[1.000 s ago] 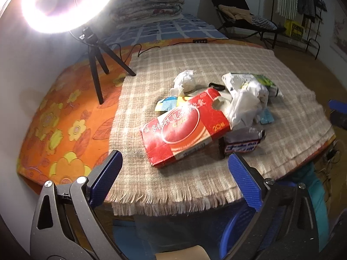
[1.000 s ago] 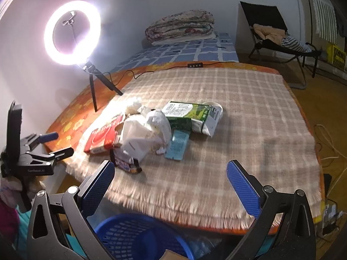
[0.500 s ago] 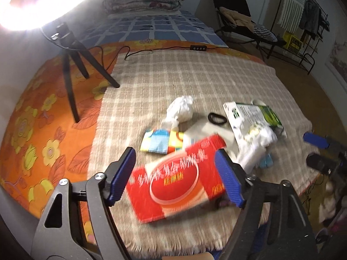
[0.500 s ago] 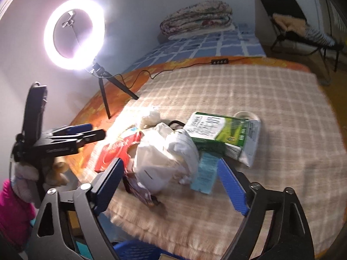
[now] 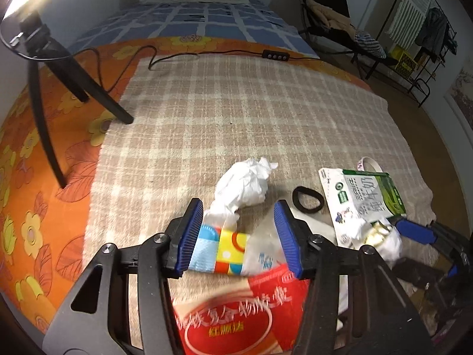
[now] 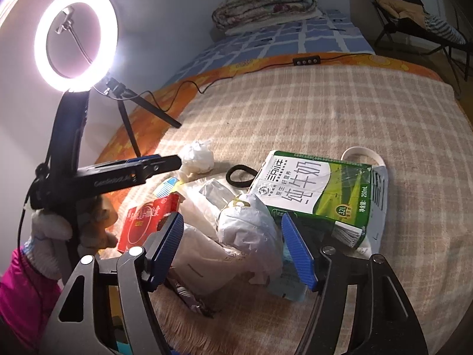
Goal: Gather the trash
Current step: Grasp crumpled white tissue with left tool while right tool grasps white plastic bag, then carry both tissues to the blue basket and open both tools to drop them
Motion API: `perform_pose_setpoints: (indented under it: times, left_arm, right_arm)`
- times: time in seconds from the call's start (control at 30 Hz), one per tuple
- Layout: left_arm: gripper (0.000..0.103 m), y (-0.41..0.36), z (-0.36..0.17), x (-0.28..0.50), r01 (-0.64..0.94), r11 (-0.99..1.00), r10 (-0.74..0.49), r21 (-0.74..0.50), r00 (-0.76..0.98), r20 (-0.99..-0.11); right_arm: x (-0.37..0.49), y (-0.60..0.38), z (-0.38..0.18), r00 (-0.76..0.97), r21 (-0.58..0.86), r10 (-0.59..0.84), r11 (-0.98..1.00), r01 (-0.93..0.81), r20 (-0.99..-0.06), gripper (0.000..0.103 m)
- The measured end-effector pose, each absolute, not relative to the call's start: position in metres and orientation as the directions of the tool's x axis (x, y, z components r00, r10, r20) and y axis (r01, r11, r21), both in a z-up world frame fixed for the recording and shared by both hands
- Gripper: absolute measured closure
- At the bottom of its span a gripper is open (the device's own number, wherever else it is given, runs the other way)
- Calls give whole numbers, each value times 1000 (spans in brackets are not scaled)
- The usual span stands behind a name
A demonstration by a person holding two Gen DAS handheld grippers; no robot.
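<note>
A pile of trash lies on the plaid cloth (image 5: 236,112). My left gripper (image 5: 239,236) is open, its blue pads on either side of a colourful wrapper (image 5: 221,250). A crumpled white tissue (image 5: 242,186) lies just beyond it, and a red packet (image 5: 236,310) lies under it. My right gripper (image 6: 232,248) is open too, straddling a crumpled white paper wad (image 6: 248,230). A green milk carton (image 6: 313,186) lies right of the wad. The left gripper's fingertip (image 6: 165,162) shows beside the tissue (image 6: 196,156).
A ring light (image 6: 75,38) on a black tripod (image 5: 44,88) stands at the left on the orange sheet. A black hair tie (image 5: 307,199), a white tape roll (image 6: 363,153), a light blue wrapper (image 6: 286,284) and a dark snack wrapper (image 6: 189,295) lie in the pile. A gloved hand (image 6: 50,236) holds the left gripper.
Both grippers have moved forward from the table's front edge onto the pile. The left now brackets the colourful wrapper, the right the white wad. Both jaw gaps look narrower.
</note>
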State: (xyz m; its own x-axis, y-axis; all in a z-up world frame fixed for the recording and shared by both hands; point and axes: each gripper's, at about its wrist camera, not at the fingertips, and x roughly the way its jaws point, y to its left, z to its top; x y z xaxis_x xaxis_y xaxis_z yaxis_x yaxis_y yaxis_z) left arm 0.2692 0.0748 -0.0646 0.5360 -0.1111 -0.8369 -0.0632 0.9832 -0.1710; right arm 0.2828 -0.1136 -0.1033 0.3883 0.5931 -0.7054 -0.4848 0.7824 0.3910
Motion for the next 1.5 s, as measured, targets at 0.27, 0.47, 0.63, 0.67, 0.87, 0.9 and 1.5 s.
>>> perform_pose_setpoints:
  times: [0.27, 0.47, 0.63, 0.67, 0.87, 0.9, 1.5]
  left_arm:
    - [65, 73, -83, 292, -69, 983, -111, -168, 504, -857]
    - [88, 73, -89, 296, -74, 985, -100, -157, 500, -860]
    - [93, 78, -87, 291, -90, 982, -100, -169, 511, -854]
    - [94, 78, -86, 291, -90, 982, -97, -166, 514, -852]
    - [95, 81, -70, 283, -96, 980, -91, -172, 556, -826]
    - [95, 82, -66, 281, -98, 979, -94, -180, 567, -818]
    - [95, 71, 10, 227, -39, 970, -147, -240, 693, -705]
  right_arm:
    - [288, -110, -110, 372, 393, 594, 779, -488, -714, 47]
    - [290, -108, -111, 362, 386, 589, 778, -495, -722, 65]
    - [290, -112, -110, 374, 393, 597, 776, -494, -710, 74]
    - [290, -113, -109, 379, 394, 599, 776, -492, -706, 75]
    - [288, -120, -97, 433, 387, 600, 784, -486, -673, 77]
    - [288, -122, -93, 442, 387, 601, 785, -484, -666, 77]
    - [252, -155, -27, 555, 351, 617, 781, -516, -558, 78]
